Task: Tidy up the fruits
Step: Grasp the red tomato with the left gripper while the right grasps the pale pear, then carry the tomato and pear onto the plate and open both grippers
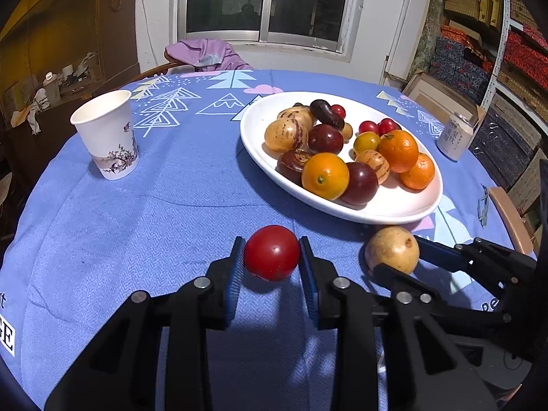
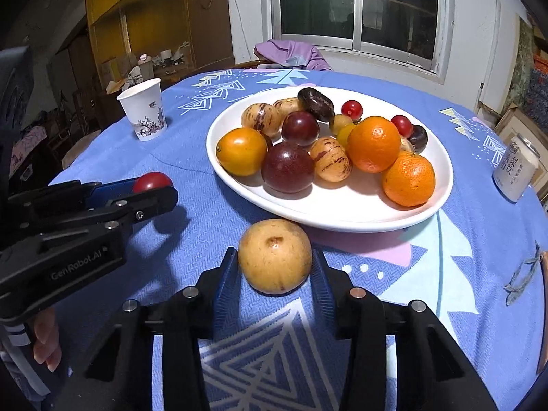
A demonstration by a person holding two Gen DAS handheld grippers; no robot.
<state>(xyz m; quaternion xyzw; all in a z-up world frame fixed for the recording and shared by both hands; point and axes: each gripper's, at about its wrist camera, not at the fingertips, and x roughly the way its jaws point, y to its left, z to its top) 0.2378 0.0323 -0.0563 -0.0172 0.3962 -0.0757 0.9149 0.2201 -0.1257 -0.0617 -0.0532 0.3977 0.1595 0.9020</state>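
A red tomato point(image 1: 271, 252) sits between the blue pads of my left gripper point(image 1: 271, 243), which is shut on it low over the blue tablecloth. Just right of it, a round yellow fruit point(image 2: 275, 255) rests by the near rim of the white plate point(image 2: 342, 212). My right gripper point(image 2: 275, 253) is shut on it, a pad pressing each side. The plate point(image 1: 404, 205) is piled with oranges, dark plums, speckled yellow fruits and small red tomatoes. In the right wrist view the left gripper point(image 2: 167, 186) shows at the left with the tomato point(image 2: 152, 181). A hand holds its handle.
A white paper cup point(image 1: 106, 133) stands on the left of the round table, and a drink can point(image 1: 453, 137) near its right edge. Behind the table are a chair with purple cloth point(image 1: 209, 53), a window, and stacked boxes on the right.
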